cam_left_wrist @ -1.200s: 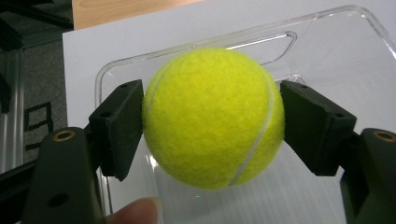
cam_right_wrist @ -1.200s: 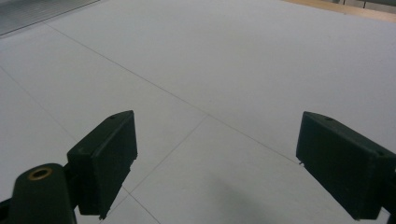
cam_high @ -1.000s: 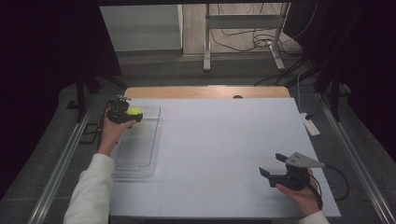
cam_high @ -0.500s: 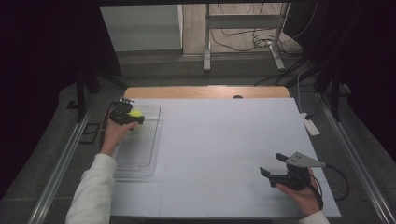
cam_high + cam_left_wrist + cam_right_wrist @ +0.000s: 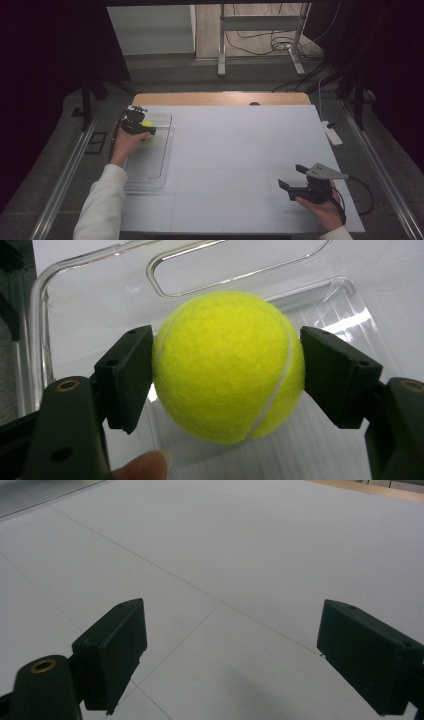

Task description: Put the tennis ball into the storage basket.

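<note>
One fuzzy yellow-green tennis ball [image 5: 227, 365] with a white seam, clamped between both black pads of the left gripper [image 5: 227, 372]; pads press its two sides. In the high view the left gripper [image 5: 142, 127] holds the ball [image 5: 148, 123] over the far end of a clear plastic rectangular tray [image 5: 150, 170] at the table's left side. Whether the ball touches the tray floor cannot be told.

Around it: the tray's transparent wall and rounded rim [image 5: 40, 310] curve past the left pad; a long slot-shaped handle cutout [image 5: 235, 265] lies just beyond the ball. A fingertip [image 5: 145, 467] shows at the bottom edge, beneath the ball. Nothing else lies in the tray.

Count: one ball, one tray, two grippers, one white power strip [image 5: 332, 134] at the table's right edge, one small dark spot [image 5: 255, 104] on the wooden strip at the far edge.

Right gripper [image 5: 295, 182], with its grey three-cornered plate, sits near the near right corner, well apart from the tray. Its jaws stand wide apart with nothing between them; its own view shows the right gripper [image 5: 230, 660] over bare white sheet with thin seam lines.

Edges and room: white-covered table [image 5: 240, 150] is bare between the tray and the right hand, a broad open middle. Tray runs along the left edge, close to the metal rail on the floor [image 5: 65, 175]. Cables and a metal stand frame [image 5: 260, 40] lie beyond the far edge, off the table.
</note>
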`<state>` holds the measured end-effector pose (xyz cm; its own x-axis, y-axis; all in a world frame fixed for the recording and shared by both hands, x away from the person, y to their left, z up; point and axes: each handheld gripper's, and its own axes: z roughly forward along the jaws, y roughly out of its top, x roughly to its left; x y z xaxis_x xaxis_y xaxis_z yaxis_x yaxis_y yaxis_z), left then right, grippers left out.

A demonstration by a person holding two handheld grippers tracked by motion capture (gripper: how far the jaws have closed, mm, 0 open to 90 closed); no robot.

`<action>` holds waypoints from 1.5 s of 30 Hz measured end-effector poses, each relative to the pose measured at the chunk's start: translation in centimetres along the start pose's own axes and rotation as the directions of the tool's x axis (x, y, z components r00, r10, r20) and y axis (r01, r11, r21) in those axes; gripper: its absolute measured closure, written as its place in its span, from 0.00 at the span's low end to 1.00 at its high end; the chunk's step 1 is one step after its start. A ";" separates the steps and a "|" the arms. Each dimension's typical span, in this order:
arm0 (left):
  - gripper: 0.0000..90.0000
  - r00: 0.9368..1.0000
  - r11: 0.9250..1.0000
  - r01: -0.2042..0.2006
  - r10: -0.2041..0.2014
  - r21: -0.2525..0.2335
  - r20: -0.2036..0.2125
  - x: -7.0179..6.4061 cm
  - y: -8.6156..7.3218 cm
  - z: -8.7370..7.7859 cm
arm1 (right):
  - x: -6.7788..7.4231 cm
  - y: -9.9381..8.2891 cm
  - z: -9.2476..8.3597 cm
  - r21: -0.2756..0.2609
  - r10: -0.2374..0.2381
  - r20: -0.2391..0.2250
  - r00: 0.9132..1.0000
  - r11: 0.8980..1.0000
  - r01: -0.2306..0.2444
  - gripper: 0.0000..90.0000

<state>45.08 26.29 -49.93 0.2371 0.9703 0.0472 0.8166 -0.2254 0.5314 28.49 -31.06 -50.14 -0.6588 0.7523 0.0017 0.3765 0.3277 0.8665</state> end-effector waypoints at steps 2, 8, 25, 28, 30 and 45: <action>0.29 1.000 1.000 -0.006 0.006 0.002 -0.002 0.0 0.0 0.0 | 0.0 0.0 0.0 0.000 0.001 0.000 1.000 1.000 -0.001 0.14; 0.29 1.000 1.000 -0.005 0.005 0.000 -0.001 0.0 0.0 0.0 | 0.0 0.0 0.0 0.000 0.000 0.001 1.000 1.000 0.000 0.15; 0.21 1.000 0.998 0.023 -0.023 -0.056 -0.003 0.2 -0.2 -0.7 | 0.0 0.0 0.0 0.001 0.002 0.002 1.000 1.000 -0.002 0.14; 0.20 1.000 0.997 0.024 -0.024 -0.080 0.002 0.2 -0.3 -1.2 | 0.0 0.0 0.0 0.001 0.001 0.003 1.000 1.000 -0.001 0.15; 0.20 1.000 0.995 0.029 -0.028 -0.094 0.012 0.1 -0.3 -1.5 | 0.0 0.0 0.0 0.001 0.002 0.003 1.000 1.000 -0.002 0.14; 0.17 0.994 0.980 0.030 -0.009 -0.198 0.105 0.0 -1.1 -3.1 | -0.2 0.0 0.2 0.000 0.009 -0.005 1.000 1.000 -0.009 0.15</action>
<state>42.57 26.85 -47.91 0.2840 0.9577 -0.0466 0.7027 -0.1749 0.6896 28.74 -31.14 -50.27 -0.6586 0.7524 0.0118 0.3824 0.3211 0.8664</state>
